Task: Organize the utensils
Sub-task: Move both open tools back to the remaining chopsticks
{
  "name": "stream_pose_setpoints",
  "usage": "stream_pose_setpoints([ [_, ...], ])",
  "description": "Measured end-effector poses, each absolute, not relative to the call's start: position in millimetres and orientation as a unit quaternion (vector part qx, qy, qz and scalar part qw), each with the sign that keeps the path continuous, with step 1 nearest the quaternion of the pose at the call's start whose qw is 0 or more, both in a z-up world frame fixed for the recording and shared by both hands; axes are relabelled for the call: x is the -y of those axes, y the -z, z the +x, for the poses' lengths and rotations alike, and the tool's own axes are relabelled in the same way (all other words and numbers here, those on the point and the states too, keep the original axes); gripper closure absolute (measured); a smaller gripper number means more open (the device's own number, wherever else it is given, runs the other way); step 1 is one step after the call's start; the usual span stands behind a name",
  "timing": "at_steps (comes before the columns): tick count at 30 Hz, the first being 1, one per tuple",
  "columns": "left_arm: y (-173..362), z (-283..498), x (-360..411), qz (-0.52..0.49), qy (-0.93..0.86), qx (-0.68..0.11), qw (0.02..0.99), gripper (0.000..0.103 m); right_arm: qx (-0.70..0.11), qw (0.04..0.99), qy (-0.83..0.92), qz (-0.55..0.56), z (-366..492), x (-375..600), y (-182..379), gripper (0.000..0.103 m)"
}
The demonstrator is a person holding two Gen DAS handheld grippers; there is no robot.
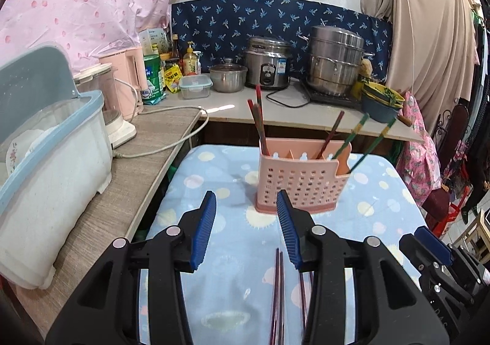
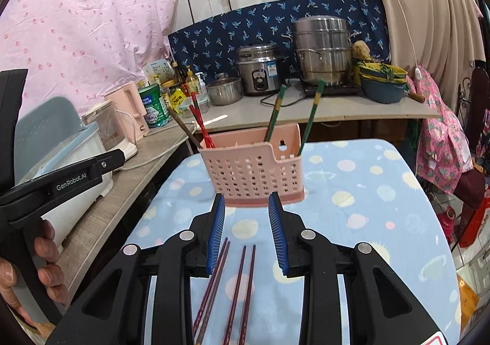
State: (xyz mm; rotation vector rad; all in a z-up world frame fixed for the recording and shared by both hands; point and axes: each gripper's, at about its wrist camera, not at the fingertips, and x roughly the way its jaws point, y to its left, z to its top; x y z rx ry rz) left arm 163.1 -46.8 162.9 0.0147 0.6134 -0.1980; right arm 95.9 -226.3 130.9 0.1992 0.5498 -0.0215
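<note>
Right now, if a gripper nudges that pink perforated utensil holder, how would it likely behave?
The pink utensil holder looks like thin, hole-riddled plastic, so probably light. It stands on a soft printed cloth, so it may slide or rock. The tall chopsticks leaning out could make it tip.

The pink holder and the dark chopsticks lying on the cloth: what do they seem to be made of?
Pink holder: probably moulded plastic, matte, one even colour, with rows of punched holes. Dark chopsticks: maroon, slightly glossy with fine speckles; lacquered wood or plastic, I cannot tell which.

Both wrist views face forward, sharing pink caddy (image 1: 301,182), near
</note>
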Motion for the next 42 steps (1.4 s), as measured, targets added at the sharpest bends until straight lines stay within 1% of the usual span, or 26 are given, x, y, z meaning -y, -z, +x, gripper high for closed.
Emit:
stream_pose_setpoints([
  [7,-121.5,134.1,41.8,0.021,0.105,-0.332,0.937,0.063,-0.311,0.946,0.011,0.094,72.2,220.9,-95.0,0.074],
  [9,-112.1,126.5,40.7,0.025,0.108,-0.337,0.935,0.058,-0.325,0.941,0.01,0.094,64.2,218.2,-83.0,0.074],
  [11,-101.1,116.9,37.7,0.03,0.108,-0.339,0.934,0.048,-0.338,0.936,0.009,0.097,57.6,216.5,-71.7,0.074],
  [18,-64.1,99.2,26.9,0.033,0.106,-0.373,0.921,0.047,-0.388,0.914,0.007,0.121,36.6,209.2,-22.2,0.074],
  [25,-30.0,85.0,19.9,0.042,0.103,-0.408,0.906,0.047,-0.42,0.898,0.005,0.129,22.2,201.0,8.6,0.074],
  [35,-8.6,75.6,20.5,0.054,0.106,-0.433,0.893,0.047,-0.437,0.891,0.001,0.123,17.7,191.4,22.4,0.074],
  [39,-3.2,73.2,22.2,0.054,0.11,-0.442,0.888,0.042,-0.441,0.891,0.002,0.107,18.1,185.9,25.5,0.074],
  [42,-0.8,72.7,23.1,0.055,0.111,-0.447,0.886,0.042,-0.442,0.891,0.0,0.104,18.4,183.2,27.3,0.074],
])
